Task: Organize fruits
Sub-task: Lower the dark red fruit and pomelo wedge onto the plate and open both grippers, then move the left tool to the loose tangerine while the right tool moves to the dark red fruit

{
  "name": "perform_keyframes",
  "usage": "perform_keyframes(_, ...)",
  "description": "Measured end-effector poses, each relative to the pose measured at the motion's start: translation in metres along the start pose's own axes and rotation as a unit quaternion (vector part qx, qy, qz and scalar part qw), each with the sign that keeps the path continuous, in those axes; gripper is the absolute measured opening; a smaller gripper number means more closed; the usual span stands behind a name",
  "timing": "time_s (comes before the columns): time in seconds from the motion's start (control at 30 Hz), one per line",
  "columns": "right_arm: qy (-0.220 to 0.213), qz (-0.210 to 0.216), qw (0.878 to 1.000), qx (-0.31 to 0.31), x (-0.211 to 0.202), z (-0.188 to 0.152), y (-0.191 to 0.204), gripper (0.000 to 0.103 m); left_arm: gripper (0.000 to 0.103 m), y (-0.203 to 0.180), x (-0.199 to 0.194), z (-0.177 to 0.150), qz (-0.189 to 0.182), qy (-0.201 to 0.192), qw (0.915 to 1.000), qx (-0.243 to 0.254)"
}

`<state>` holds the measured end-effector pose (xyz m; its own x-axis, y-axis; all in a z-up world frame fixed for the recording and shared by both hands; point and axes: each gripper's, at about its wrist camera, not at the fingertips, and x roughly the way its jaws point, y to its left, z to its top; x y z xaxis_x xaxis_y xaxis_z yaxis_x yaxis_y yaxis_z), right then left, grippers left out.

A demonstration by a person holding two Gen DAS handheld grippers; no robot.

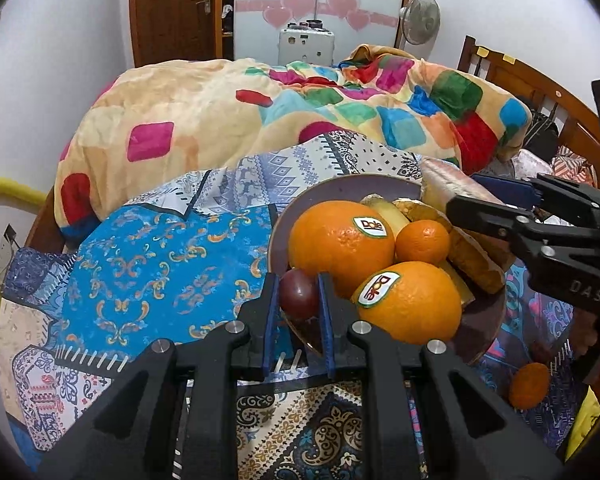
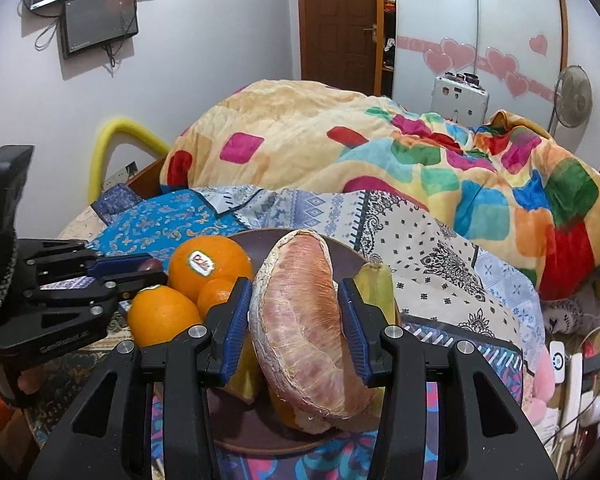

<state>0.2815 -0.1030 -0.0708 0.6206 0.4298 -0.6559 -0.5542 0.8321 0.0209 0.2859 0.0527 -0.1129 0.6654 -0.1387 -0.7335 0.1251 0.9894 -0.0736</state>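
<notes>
A dark brown plate (image 1: 340, 182) on the patterned bedspread holds two large stickered oranges (image 1: 336, 240) (image 1: 412, 304), a small mandarin (image 1: 422, 242) and yellow fruit pieces (image 1: 384, 208). My left gripper (image 1: 298, 280) is shut on a small dark red fruit (image 1: 298, 298) at the plate's near-left rim. Over the plate (image 2: 260, 432), my right gripper (image 2: 295, 286) is shut on a big peeled pink pomelo segment (image 2: 300, 320). The right wrist view also shows the left gripper (image 2: 156, 267) beside the oranges (image 2: 208, 264).
A small loose orange (image 1: 530, 384) lies on the cloth to the right of the plate. A bulky colourful blanket (image 1: 260, 120) is heaped behind the plate. A wooden headboard (image 1: 540, 84) stands at the right and a yellow padded rail (image 1: 4, 188) at the left.
</notes>
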Motion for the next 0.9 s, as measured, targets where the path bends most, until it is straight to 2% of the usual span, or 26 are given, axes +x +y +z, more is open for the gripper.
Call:
perform_keyframes(0.1, 0.006, 0.003, 1.0, 0.004, 0.003, 0.001, -0.001, 0.041, 0.018, 0.001, 0.0, 0.0, -0.002, 0.002, 1.0, -0.002)
perform_keyframes(0.27, 0.013, 0.004, 1.0, 0.003, 0.007, 0.0, -0.001, 0.042, 0.027, 0.005, 0.002, 0.001, -0.001, 0.004, 0.9999, -0.013)
perform_keyframes(0.43, 0.002, 0.004, 1.0, 0.001, 0.0, 0.001, 0.002, 0.042, 0.028, 0.008, 0.0, 0.002, -0.006, 0.005, 0.9998, -0.017)
perform_keyframes(0.77, -0.018, 0.001, 1.0, -0.001, -0.035, -0.003, 0.005, 0.042, 0.034, -0.007, -0.039, -0.002, 0.004, -0.025, 0.9997, -0.002)
perform_keyframes(0.9, -0.029, -0.007, 1.0, -0.004, -0.057, -0.009, 0.006, 0.042, 0.051, -0.021, -0.062, -0.005, 0.007, -0.048, 0.9988, 0.004)
